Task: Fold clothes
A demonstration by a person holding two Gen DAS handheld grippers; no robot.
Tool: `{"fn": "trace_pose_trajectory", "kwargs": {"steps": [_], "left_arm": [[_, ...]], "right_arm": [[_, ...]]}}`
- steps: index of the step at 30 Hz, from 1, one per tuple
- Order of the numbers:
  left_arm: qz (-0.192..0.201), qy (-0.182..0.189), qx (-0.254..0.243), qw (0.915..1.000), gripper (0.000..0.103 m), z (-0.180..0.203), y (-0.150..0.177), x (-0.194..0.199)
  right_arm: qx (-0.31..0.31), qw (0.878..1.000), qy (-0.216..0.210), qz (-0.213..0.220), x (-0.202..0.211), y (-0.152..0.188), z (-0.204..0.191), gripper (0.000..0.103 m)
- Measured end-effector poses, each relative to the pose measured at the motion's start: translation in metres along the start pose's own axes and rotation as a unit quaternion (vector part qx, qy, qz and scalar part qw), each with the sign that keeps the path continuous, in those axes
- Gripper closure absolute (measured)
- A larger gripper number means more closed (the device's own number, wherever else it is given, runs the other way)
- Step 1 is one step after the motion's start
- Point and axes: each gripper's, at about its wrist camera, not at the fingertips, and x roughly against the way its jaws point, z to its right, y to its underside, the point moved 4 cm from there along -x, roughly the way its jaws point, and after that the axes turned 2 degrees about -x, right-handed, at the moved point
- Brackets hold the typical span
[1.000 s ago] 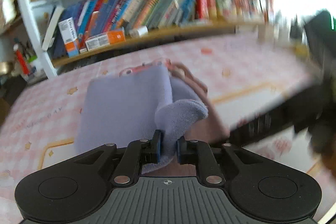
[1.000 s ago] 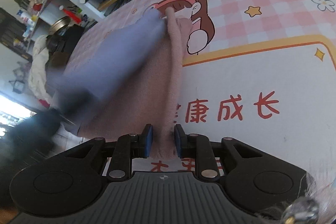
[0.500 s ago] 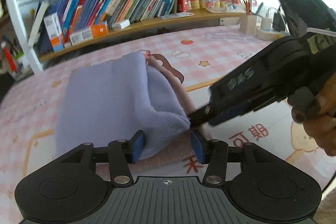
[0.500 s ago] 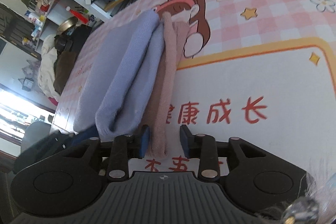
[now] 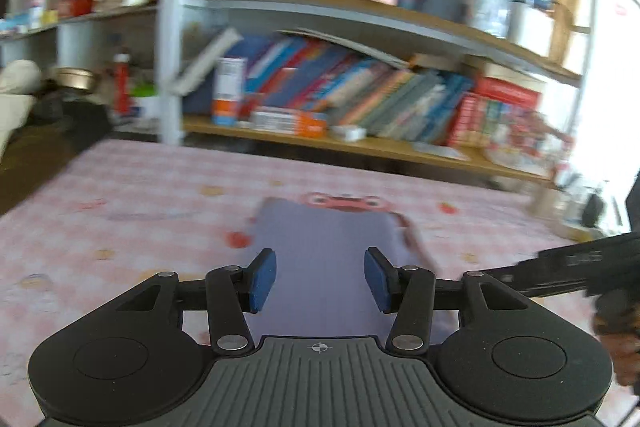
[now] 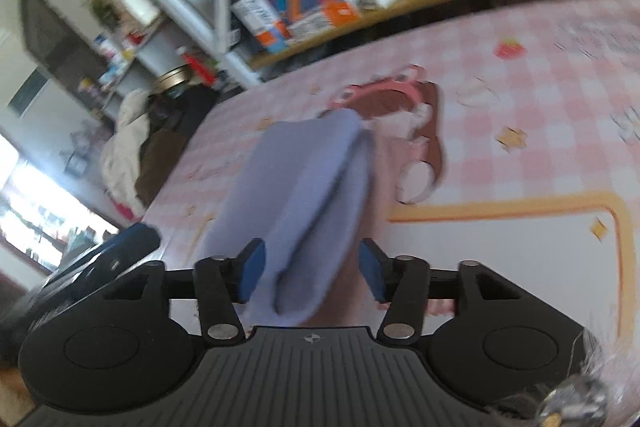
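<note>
A folded lavender cloth [image 5: 324, 251] lies on the pink checked tablecloth [image 5: 140, 195], on top of a pink cloth whose edge shows at its right side [image 6: 382, 179]. My left gripper [image 5: 319, 281] is open and empty, raised above the near end of the lavender cloth. My right gripper [image 6: 310, 275] is open and empty, above the cloth's folded end [image 6: 304, 195]. The right gripper also shows in the left wrist view [image 5: 580, 267] at the right edge. Both views are motion-blurred.
A wooden bookshelf [image 5: 360, 143] full of books runs along the far edge of the table. A white shelf post [image 5: 170, 39] stands at the back left. Clutter and a dark chair with beige cloth [image 6: 132, 147] lie beyond the table's left edge.
Both grippers let go of the cloths, opened wide and pulled up and back. The lavender cloth now lies folded on the pink one.
</note>
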Motion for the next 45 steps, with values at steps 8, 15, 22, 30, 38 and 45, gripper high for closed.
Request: {"fn": "trace_pose_trajectory", "kwargs": {"steps": [8,15,22,30,38,45], "left_arm": [[-0.015,-0.039,0.023,0.9988,0.054,-0.026,0.019,0.002],[-0.021,-0.013,0.008,0.9997,0.054,-0.039,0.019,-0.004],[-0.036,0.018,0.002,0.9992,0.054,-0.056,0.022,-0.011],[-0.031,0.044,-0.014,0.9984,0.055,-0.063,0.017,-0.014],[-0.037,0.094,-0.039,0.9941,0.074,-0.043,0.022,-0.027],[-0.085,0.098,-0.076,0.9886,0.075,-0.026,0.043,-0.051]], "right_arm": [[0.034,0.999,-0.026,-0.025,-0.017,0.004,-0.028,0.059],[0.042,0.998,-0.030,-0.044,-0.027,0.012,-0.042,0.094],[-0.050,0.995,0.056,-0.067,-0.054,0.045,0.005,0.094],[-0.054,0.994,0.084,-0.035,-0.047,0.040,-0.014,0.065],[-0.035,0.995,0.091,-0.006,-0.054,0.019,-0.031,0.052],[-0.027,0.995,0.093,0.032,-0.046,0.019,-0.039,0.092]]}}
